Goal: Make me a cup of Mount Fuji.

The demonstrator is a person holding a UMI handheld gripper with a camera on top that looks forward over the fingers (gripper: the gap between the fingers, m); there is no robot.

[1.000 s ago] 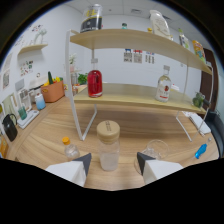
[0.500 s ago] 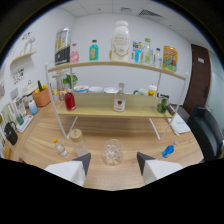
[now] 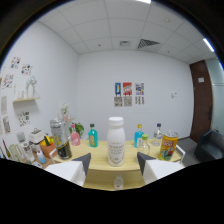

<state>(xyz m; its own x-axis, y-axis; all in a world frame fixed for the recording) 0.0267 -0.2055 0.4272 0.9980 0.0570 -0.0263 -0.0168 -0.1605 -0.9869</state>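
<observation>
Fingers stood wide apart, gripping nothing, raised level with the top shelf. White bottle with a white cap stood upright on that shelf, just beyond the fingers and centred in the gap between them, not touched. Left of it: teal bottle, dark jar, silver can. Right of it: clear bottle, blue bottle, yellow can. Posters hung on the far wall.
</observation>
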